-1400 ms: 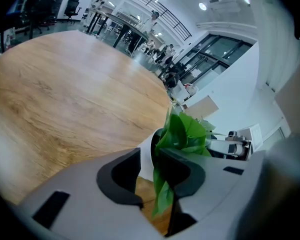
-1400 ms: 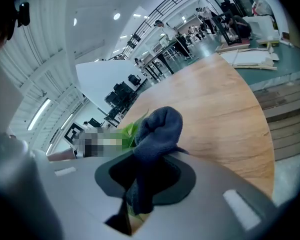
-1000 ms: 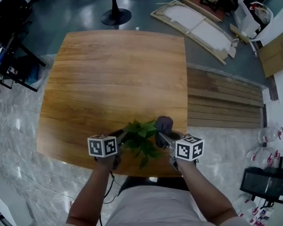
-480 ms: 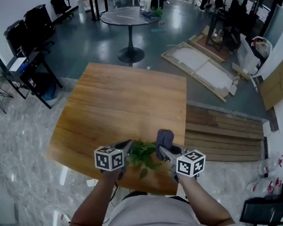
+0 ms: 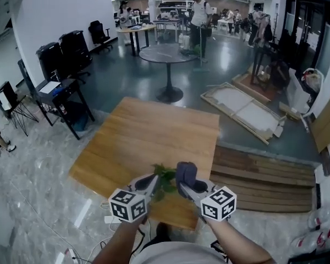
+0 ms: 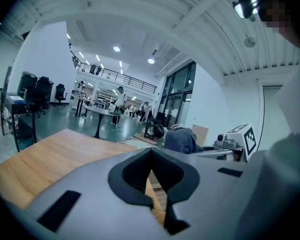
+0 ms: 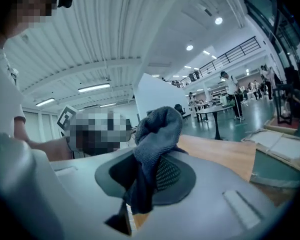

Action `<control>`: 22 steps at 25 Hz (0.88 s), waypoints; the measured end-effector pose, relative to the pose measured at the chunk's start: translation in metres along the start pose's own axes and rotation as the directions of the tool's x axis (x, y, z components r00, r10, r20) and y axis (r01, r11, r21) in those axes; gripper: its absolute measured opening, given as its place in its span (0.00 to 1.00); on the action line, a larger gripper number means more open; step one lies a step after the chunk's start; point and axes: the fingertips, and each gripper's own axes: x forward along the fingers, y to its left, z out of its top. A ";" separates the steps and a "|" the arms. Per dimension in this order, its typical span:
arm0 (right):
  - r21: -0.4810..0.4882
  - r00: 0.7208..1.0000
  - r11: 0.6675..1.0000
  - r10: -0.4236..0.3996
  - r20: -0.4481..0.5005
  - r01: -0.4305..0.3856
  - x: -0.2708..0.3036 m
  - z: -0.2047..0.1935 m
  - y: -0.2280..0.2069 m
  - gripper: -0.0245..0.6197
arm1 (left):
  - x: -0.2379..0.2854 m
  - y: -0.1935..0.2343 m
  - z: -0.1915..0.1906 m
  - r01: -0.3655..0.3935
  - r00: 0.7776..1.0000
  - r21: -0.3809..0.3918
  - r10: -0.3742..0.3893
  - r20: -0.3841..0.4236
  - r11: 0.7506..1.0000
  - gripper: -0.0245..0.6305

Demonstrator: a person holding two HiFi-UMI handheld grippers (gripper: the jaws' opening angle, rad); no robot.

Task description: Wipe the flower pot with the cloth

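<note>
Head view: square light-brown wooden table (image 5: 148, 131) on a pale marble floor. At its near edge the 2 grippers sit close together, side by side, both pointing away from the person. Left gripper (image 5: 154, 179) is just left of a green leafy plant (image 5: 164, 178); right gripper (image 5: 182, 185) is just right of it, w/ a dark grey knitted cloth (image 5: 186, 172) bunched at its tip, touching or nearly touching the leaves. The flower pot itself can't be made out under leaves and grippers, so the plant marks where it stands: between the 2 grippers, at the table's near edge. Left gripper view: left gripper (image 6: 151, 153) has its jaws pressed together, tips meeting, only a thin slit lower down, nothing between them; it points over the table top (image 6: 50, 154). The cloth (image 6: 180, 140) shows just right of centre, w/ the right gripper's marker cube (image 6: 244, 137) beyond it. Right gripper view: right gripper (image 7: 149, 159) has its jaws pinching the cloth (image 7: 157, 129); 1 lump stands up above the tips, a tail hangs down between the jaws. Table top (image 7: 225, 156) lies beyond.
</note>
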 end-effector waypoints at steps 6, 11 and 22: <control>-0.071 0.998 0.997 0.031 0.063 -0.027 -0.065 -0.003 0.057 0.14 | -0.070 -0.062 -0.005 -0.067 0.996 0.061 0.063 0.068 0.996 0.05; -0.084 0.993 0.996 0.046 0.108 -0.037 -0.094 0.001 0.095 0.14 | -0.108 -0.082 -0.011 -0.107 0.993 0.071 0.103 0.062 0.992 0.05; -0.126 0.985 0.991 -0.017 0.170 0.039 -0.108 0.010 0.180 0.14 | -0.181 -0.093 -0.013 -0.069 0.994 0.110 0.059 0.088 0.992 0.05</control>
